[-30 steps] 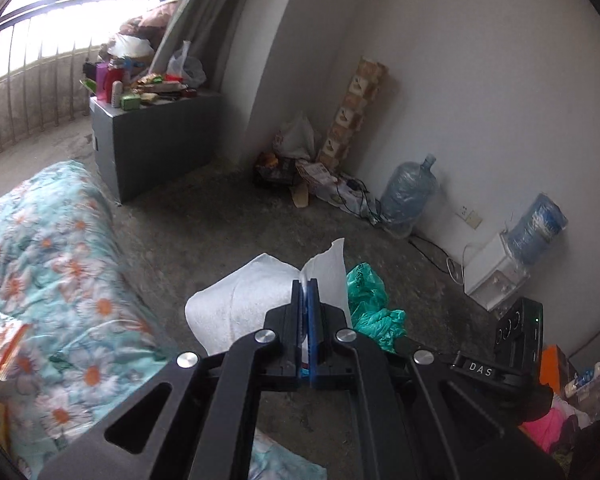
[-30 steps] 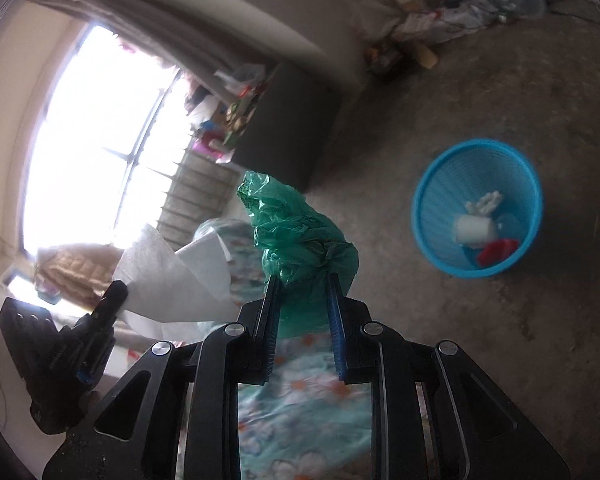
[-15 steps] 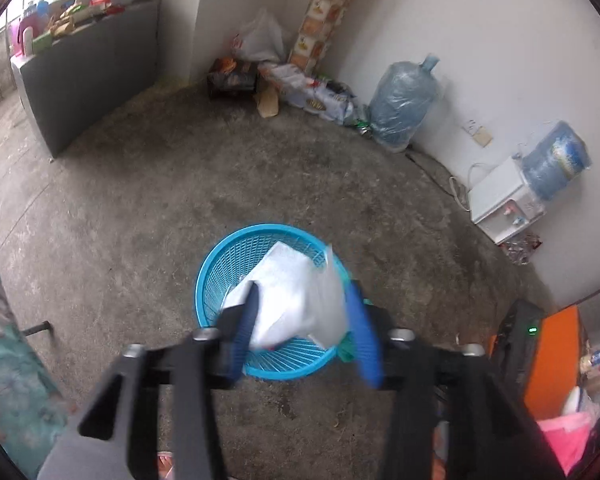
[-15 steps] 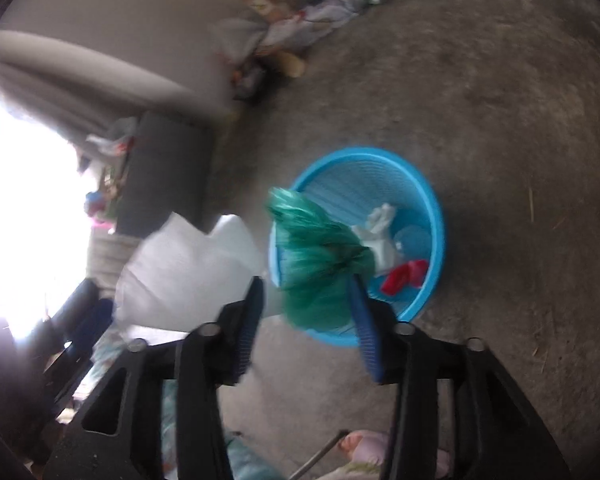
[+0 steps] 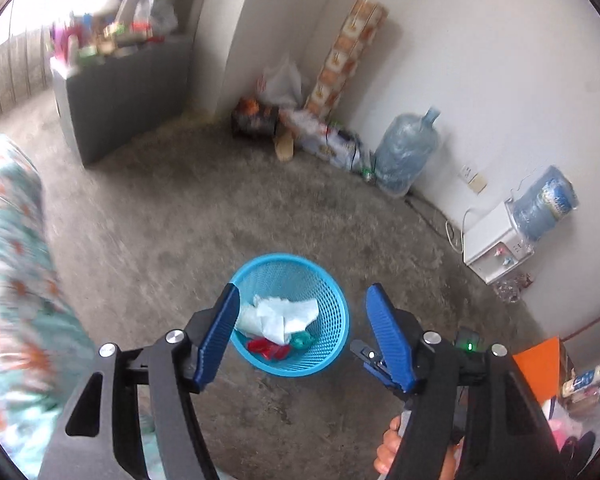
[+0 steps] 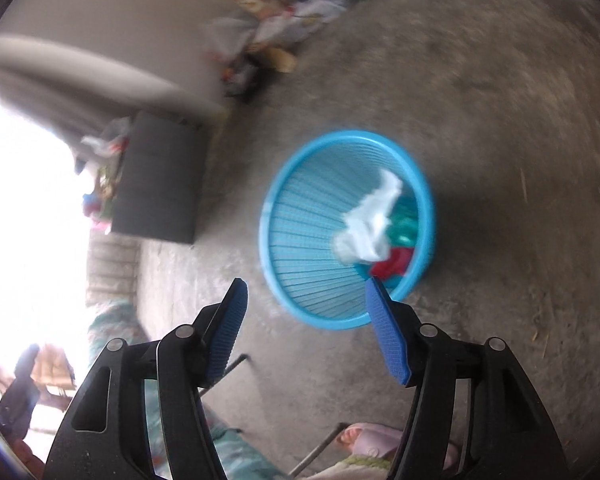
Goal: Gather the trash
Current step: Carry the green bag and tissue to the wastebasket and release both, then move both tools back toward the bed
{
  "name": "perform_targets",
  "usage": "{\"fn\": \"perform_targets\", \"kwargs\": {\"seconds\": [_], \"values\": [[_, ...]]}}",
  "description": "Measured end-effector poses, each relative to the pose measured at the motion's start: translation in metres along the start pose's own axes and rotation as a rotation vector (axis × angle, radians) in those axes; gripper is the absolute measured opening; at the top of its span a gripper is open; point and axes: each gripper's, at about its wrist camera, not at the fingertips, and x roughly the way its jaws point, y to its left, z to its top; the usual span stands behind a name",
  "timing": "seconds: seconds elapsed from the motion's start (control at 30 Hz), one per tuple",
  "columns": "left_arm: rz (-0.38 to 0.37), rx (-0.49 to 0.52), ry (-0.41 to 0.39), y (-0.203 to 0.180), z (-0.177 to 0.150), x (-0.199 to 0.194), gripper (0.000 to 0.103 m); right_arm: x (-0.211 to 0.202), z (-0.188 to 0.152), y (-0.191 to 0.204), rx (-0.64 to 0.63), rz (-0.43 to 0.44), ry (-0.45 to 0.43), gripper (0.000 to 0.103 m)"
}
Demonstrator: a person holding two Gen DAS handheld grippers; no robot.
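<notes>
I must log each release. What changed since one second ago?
Both grippers' jaws have just been opening. The left gripper let go the white paper, the right gripper the green plastic bag; both now lie in the blue mesh basket. The basket stayed put.

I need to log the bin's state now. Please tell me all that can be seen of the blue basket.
The basket is a round, bright blue bin that looks like plastic, with a smooth rim and meshed, ribbed walls narrowing to the bottom. It stands upright on the bare concrete floor, apart from the walls. Inside lie crumpled white paper, something red and a green bag. Nothing outside touches it; both sets of jaws are open above it.
</notes>
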Motion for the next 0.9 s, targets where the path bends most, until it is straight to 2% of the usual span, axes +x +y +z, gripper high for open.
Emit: {"fn": "perform_targets", "kwargs": {"seconds": [0.1, 0.23, 0.43, 0.63, 0.77, 0.9], "values": [[0.024, 0.024, -0.088, -0.001, -0.01, -0.056, 0.069, -0.018, -0.007, 0.035, -0.11, 0.033, -0.014, 0.064], [0.062, 0.034, -0.158, 0.007, -0.027, -0.123, 0.072, -0.045, -0.022, 0.087, -0.264, 0.092, -0.015, 0.069], [0.174, 0.04, -0.257, 0.03, -0.06, -0.211, 0.076, -0.078, -0.06, 0.151, -0.472, 0.199, 0.025, 0.077], [0.283, 0.008, -0.348, 0.063, -0.099, -0.281, 0.078, -0.09, -0.109, 0.193, -0.641, 0.28, 0.111, 0.079], [0.379, -0.012, -0.407, 0.085, -0.131, -0.319, 0.081, -0.086, -0.135, 0.215, -0.705, 0.321, 0.189, 0.079], [0.442, -0.077, -0.428, 0.111, -0.159, -0.349, 0.081, -0.077, -0.164, 0.236, -0.753, 0.346, 0.279, 0.079]]}}
